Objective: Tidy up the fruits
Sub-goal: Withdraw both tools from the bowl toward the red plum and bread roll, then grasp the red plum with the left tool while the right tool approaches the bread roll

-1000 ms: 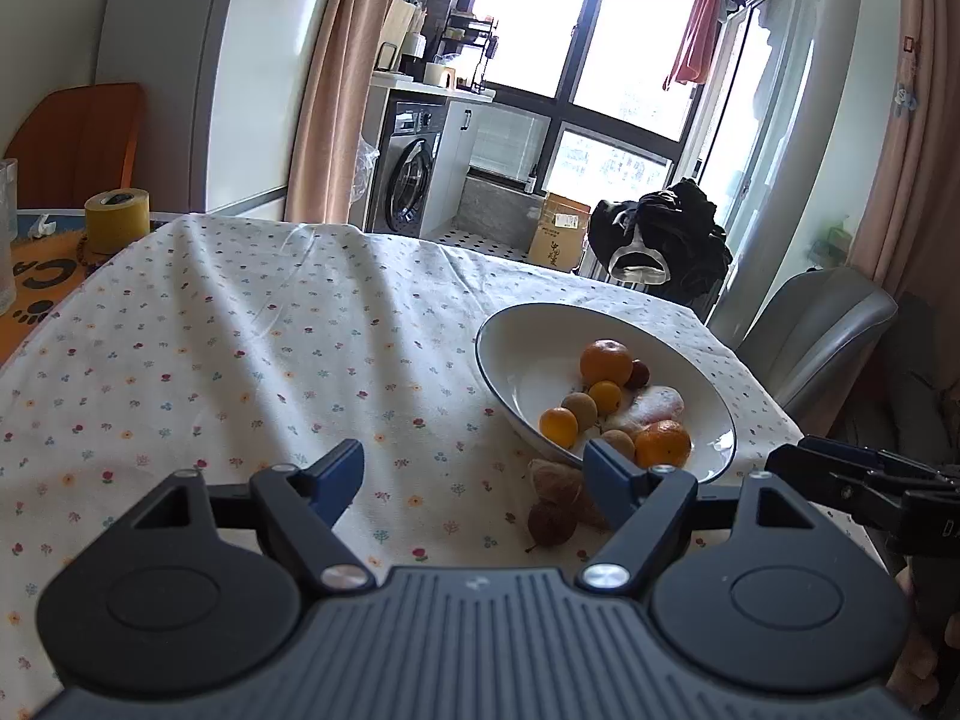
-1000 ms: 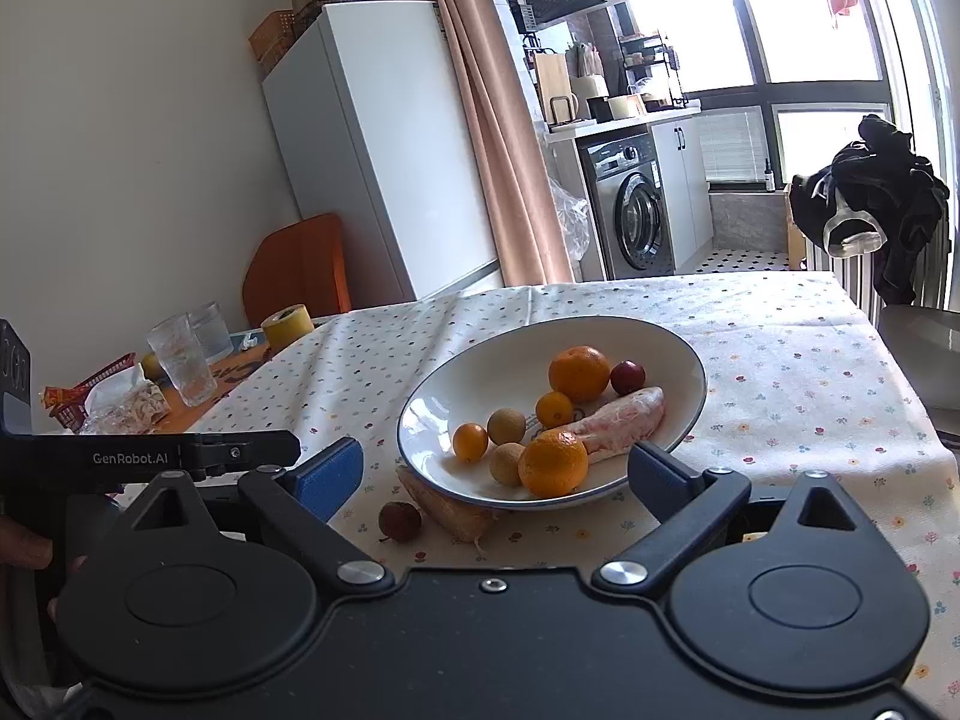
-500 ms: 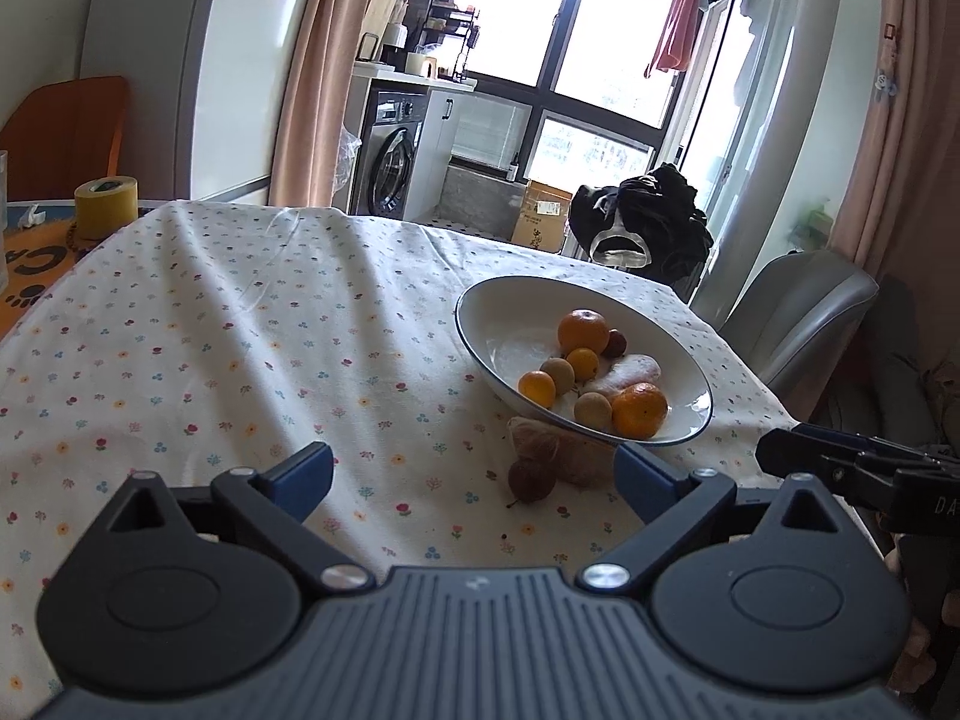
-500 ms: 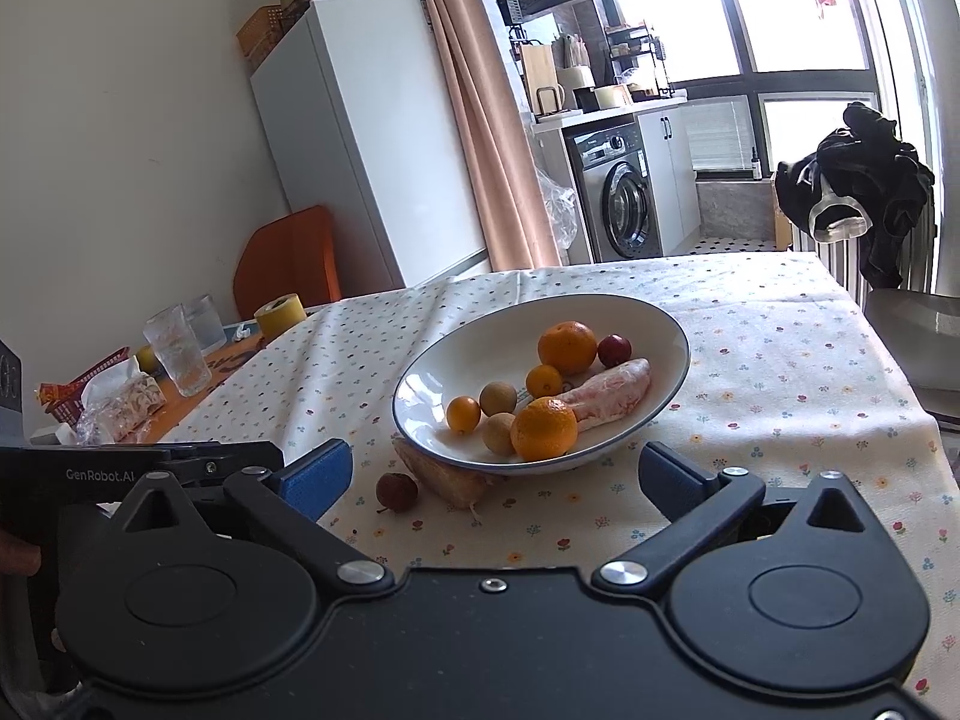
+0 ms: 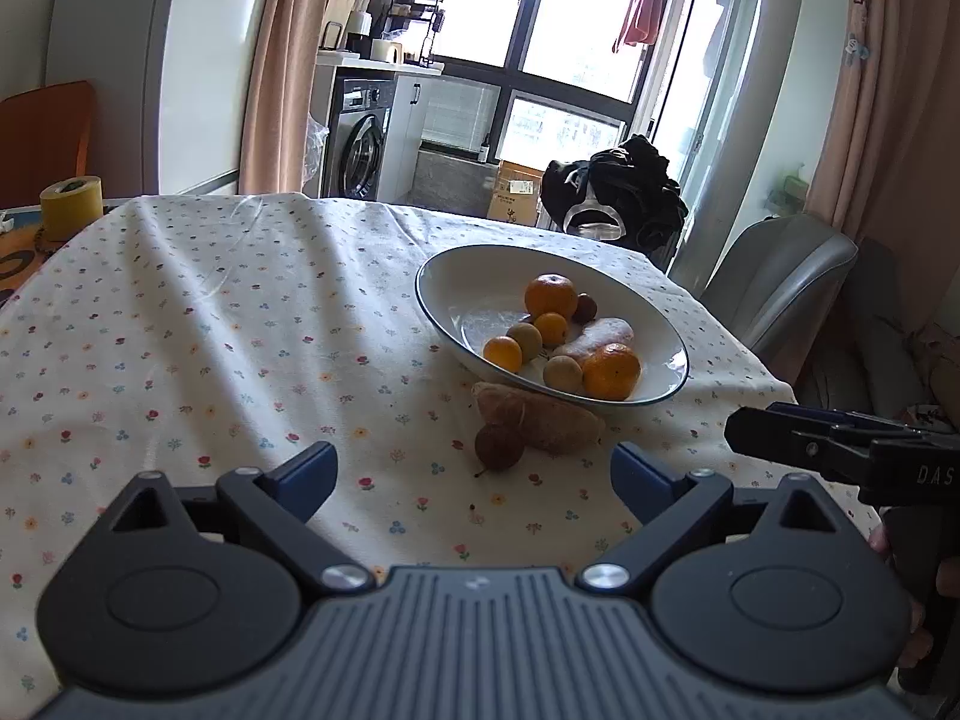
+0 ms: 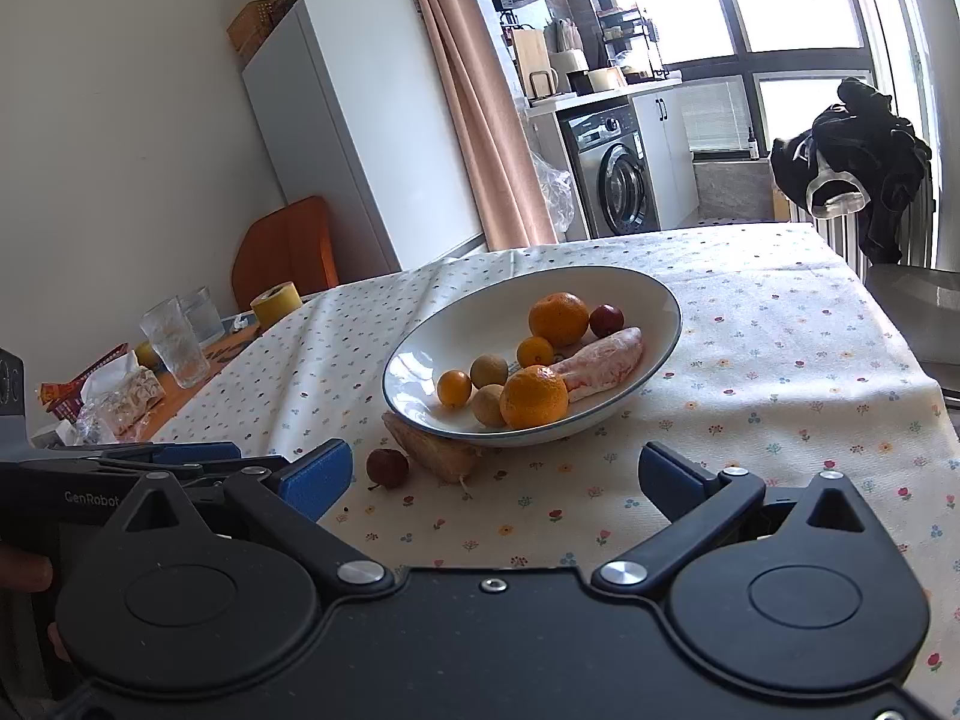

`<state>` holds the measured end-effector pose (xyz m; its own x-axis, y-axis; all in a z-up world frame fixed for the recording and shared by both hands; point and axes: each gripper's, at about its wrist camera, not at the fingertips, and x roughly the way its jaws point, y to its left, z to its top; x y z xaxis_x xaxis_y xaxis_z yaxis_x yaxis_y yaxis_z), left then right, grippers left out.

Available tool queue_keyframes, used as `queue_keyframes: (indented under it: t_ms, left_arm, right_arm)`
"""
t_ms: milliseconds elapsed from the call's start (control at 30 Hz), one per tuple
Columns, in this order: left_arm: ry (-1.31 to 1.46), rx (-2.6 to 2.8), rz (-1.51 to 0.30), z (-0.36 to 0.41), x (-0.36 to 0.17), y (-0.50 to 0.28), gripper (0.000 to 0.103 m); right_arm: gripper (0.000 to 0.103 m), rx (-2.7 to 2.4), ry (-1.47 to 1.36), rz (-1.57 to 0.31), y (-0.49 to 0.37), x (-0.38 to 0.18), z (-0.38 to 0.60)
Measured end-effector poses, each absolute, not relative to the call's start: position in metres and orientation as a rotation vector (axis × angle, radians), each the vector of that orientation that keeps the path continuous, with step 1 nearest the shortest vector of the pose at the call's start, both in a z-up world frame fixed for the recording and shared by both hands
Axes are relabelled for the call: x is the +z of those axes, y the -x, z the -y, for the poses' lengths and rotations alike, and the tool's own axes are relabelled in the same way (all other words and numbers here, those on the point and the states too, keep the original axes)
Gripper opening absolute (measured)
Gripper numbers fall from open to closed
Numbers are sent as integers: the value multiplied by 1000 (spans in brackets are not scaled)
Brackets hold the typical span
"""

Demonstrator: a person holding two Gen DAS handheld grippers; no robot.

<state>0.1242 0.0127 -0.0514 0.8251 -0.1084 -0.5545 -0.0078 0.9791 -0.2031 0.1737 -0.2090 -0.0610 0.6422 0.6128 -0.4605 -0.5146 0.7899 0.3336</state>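
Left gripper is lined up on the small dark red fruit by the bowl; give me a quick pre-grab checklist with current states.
1. Left gripper open wide enough for the fruit: ok, nothing between its fingers.
2. Small dark red fruit reachable: ok, it lies on the tablecloth ahead of the gripper.
3. Clearance around the fruit: not ok, the brown tuber sits right against it; touching or not, cannot tell.
4. Tuber free of the white bowl: not ok, its far end is tucked under the rim.
5. Right gripper out of the way: ok, open and empty, off to the side.
6. Room in the bowl: ok, its left half is bare.
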Motion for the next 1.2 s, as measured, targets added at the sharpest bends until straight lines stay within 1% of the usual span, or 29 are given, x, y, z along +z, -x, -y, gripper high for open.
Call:
queue_keyframes:
  t_ms: [67,133,200,367,467,767,833,900,967,1100,1133,1200]
  left_arm:
    - [203,-52,-599,-12,-54,-127,96]
    - [200,-57,-601,-11,-55,-128,92]
    - [197,-61,-608,-10,-57,-132,86]
    - [196,-74,-630,-8,-63,-142,66]
    - [193,-83,-635,-6,-66,-148,59]
    - [194,-101,-653,-3,-74,-163,46]
    - [193,-104,-656,-2,-76,-166,45]
    - [193,-106,-663,-1,-79,-169,42]
    - [196,-108,-671,-1,-81,-172,36]
    - [199,-109,-676,0,-84,-175,29]
    - [200,-111,-680,-1,-85,-175,24]
    - [207,-113,-678,-2,-86,-175,22]
  right_arm:
    - [103,649,-178,-593,-174,-63,210]
    - [103,650,-181,-596,-175,-65,211]
    - [103,651,-183,-597,-176,-67,211]
    - [103,668,-177,-599,-178,-70,209]
    - [102,677,-171,-601,-180,-71,207]
    - [102,690,-169,-617,-188,-76,201]
    - [101,692,-167,-619,-190,-77,200]
    - [101,696,-165,-622,-191,-78,199]
    - [101,697,-165,-626,-193,-79,198]
    - [100,701,-165,-634,-196,-81,196]
    - [100,704,-165,-636,-197,-82,195]
    - [100,711,-162,-639,-198,-83,191]
